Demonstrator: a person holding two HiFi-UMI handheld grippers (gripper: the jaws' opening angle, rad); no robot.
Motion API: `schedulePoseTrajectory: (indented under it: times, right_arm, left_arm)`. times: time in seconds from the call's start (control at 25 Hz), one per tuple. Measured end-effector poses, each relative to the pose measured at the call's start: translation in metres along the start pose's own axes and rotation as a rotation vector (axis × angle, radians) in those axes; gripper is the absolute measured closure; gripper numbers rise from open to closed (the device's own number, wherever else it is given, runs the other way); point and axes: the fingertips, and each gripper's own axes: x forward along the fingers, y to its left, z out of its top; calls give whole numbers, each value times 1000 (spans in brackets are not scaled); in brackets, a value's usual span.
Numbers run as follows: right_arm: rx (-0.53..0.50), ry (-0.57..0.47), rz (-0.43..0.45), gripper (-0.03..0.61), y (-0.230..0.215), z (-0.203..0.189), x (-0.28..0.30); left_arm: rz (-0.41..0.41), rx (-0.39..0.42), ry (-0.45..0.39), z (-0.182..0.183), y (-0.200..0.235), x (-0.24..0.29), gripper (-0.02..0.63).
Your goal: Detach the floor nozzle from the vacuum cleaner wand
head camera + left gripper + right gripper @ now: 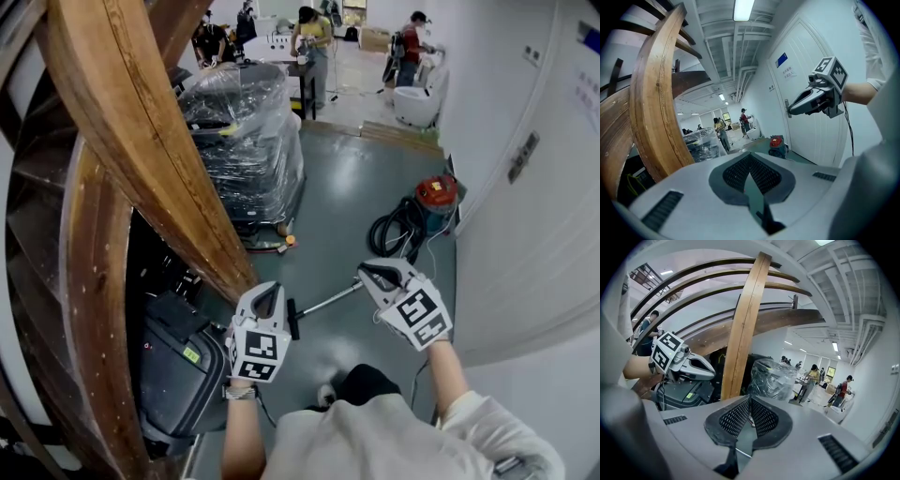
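A silver wand (330, 301) lies on the grey floor below my hands, with the black floor nozzle (292, 319) on its left end. A black hose (396, 231) coils beside the red vacuum cleaner (437, 195), which also shows as the red vacuum cleaner (776, 140) far off. My left gripper (269, 296) hovers just left of the nozzle, shut and holding nothing; its pads (740, 169) meet. My right gripper (369, 275) hangs over the wand's right end, also shut and holding nothing. Each gripper sees the other: right gripper (790, 111), left gripper (712, 374).
A thick curved wooden beam (141, 159) rises at the left. A plastic-wrapped pallet load (246, 141) stands behind it. A black machine (178, 361) sits at the lower left. A white wall with a door (525, 206) runs along the right. People work at tables (314, 42) far back.
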Motion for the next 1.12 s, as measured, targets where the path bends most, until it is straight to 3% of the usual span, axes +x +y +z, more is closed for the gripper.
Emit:
schedulePoseTrajectory:
  times: [0.72, 1.12]
  right_arm:
    - [-31, 8, 37, 548, -33, -12, 34]
    - [-6, 20, 35, 548, -64, -29, 58]
  left_arm:
    - [41, -20, 57, -14, 20, 36, 618]
    - [12, -39, 81, -18, 22, 77, 618]
